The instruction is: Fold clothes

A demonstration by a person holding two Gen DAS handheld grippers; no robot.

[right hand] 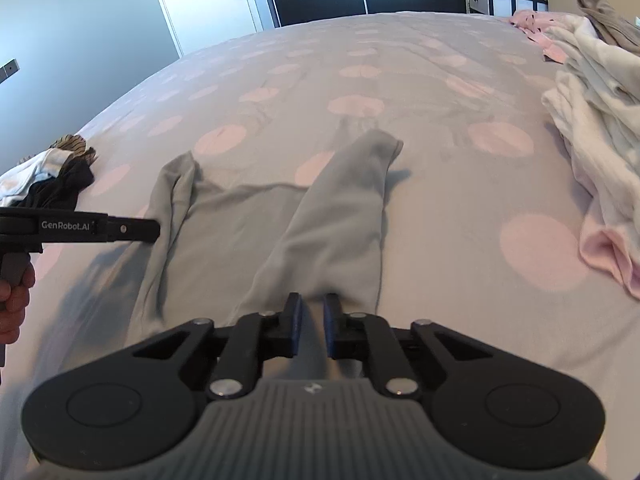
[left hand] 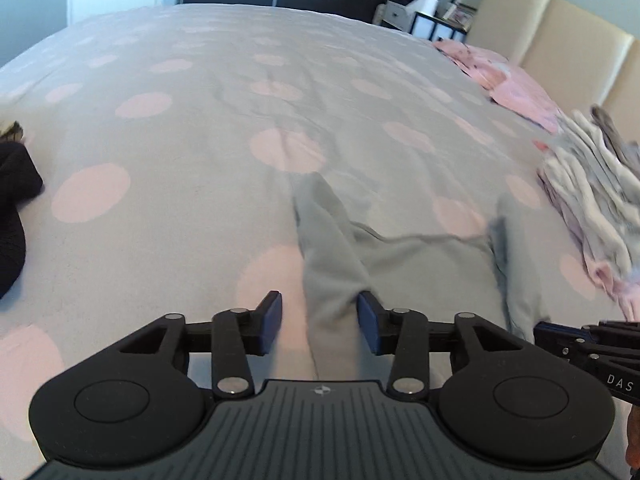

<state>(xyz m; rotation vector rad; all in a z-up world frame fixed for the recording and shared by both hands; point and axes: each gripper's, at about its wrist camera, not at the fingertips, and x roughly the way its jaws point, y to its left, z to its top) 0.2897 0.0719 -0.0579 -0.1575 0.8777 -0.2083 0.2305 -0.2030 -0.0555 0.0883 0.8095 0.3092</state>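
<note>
A grey garment (left hand: 332, 248) (right hand: 248, 224) lies on the spotted bedspread (right hand: 400, 60), with two long parts folded up over its middle. My left gripper (left hand: 319, 300) is open at the near end of the left part. The cloth runs between its fingers and brushes the right pad (left hand: 368, 320), while the left pad stands clear of it. My right gripper (right hand: 313, 300) is shut on the near edge of the right part. From the left wrist view it shows at the right edge (left hand: 540, 330). The left gripper (right hand: 154, 228) shows side-on from the right wrist view, held by a hand (right hand: 14, 296).
A heap of white and pink clothes (right hand: 600, 120) (left hand: 592, 208) lies on the bed's right side, with pink folded items (left hand: 516, 88) behind it. Dark and striped clothes (right hand: 60, 180) (left hand: 12, 208) lie at the left edge. A beige headboard (left hand: 560, 32) stands far right.
</note>
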